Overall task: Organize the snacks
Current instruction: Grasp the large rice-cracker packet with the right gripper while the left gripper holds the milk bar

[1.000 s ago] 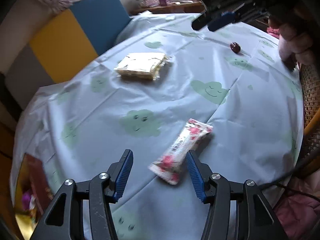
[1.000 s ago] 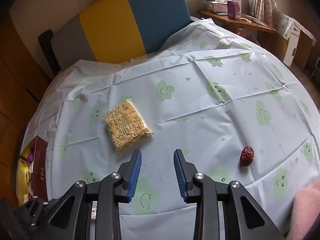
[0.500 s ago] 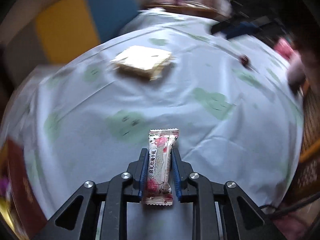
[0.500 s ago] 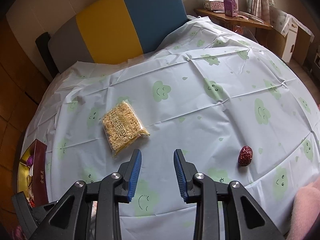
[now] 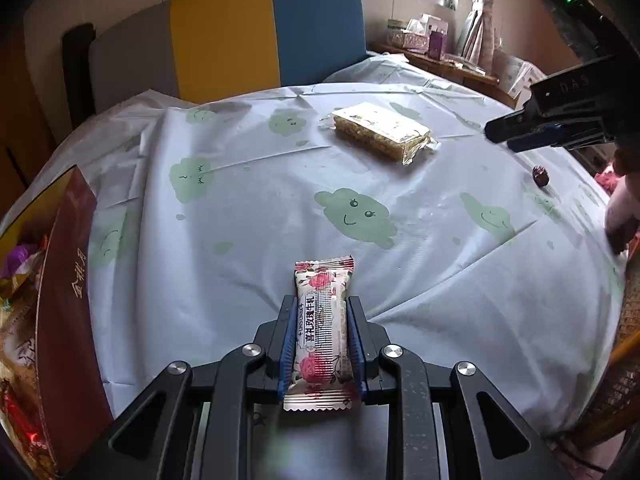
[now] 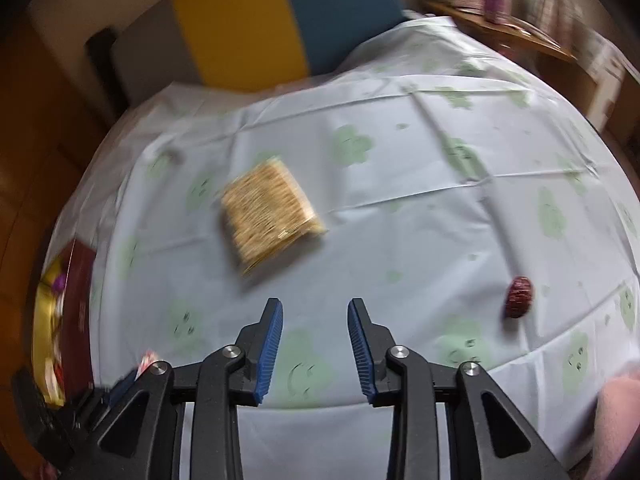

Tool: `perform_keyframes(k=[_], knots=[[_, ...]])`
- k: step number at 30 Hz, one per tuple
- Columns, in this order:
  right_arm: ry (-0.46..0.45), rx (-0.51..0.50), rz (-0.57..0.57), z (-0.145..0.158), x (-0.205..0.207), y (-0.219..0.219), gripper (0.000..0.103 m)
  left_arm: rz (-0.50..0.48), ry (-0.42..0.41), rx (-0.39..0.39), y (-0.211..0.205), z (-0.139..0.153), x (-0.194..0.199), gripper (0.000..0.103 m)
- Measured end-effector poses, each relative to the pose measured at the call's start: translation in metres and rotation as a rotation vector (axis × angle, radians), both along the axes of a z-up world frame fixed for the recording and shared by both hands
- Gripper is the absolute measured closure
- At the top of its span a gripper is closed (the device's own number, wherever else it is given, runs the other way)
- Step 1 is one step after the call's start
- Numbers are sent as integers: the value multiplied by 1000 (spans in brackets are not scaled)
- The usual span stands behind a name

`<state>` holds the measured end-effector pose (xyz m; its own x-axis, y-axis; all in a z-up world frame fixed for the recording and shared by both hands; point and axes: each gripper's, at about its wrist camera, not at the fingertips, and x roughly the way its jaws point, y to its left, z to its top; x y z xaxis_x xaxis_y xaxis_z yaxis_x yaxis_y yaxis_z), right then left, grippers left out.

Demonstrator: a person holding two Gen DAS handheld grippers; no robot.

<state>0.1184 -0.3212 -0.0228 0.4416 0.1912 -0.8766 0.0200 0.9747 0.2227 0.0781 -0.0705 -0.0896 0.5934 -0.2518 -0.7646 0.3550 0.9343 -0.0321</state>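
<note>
The left gripper (image 5: 320,312) is clamped on a rose-printed candy bar (image 5: 322,320), its blue pads pressing both long sides, the bar's far end sticking out over the tablecloth (image 5: 248,208). The right gripper (image 6: 315,312) holds nothing; its jaws have just been opening and stand apart over bare cloth. The cloth is pale blue with green smiling clouds, creased, and covers a round table. At the cloth's left edge sits a dark red box (image 5: 68,300) with gold lettering, with wrapped sweets inside. Farther across the cloth lies a clear-wrapped block of noodles (image 5: 380,130), and well to its right a small red date (image 5: 540,176). Beyond the cloth stands a chair back (image 5: 224,40) in grey, yellow and blue panels, then a wooden shelf (image 5: 452,66) with boxes under a curtained window.
</note>
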Motion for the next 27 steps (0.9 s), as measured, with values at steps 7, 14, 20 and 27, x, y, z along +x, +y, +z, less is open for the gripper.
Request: perform_keyframes(k=[7,14,20,27], knots=[[13,-56,213,6,10,49,36,3,-14,-47,5,-1,0,77],[40,-171,256,-13,75,73,33,4,-7,-72,8,-1,2,77],[93,-233,265,-40,116,83,31,9,-1,-90,10,-2,2,77],[69,-341,296,-50,125,93,27,12,-3,-89,9,-2,1,78]])
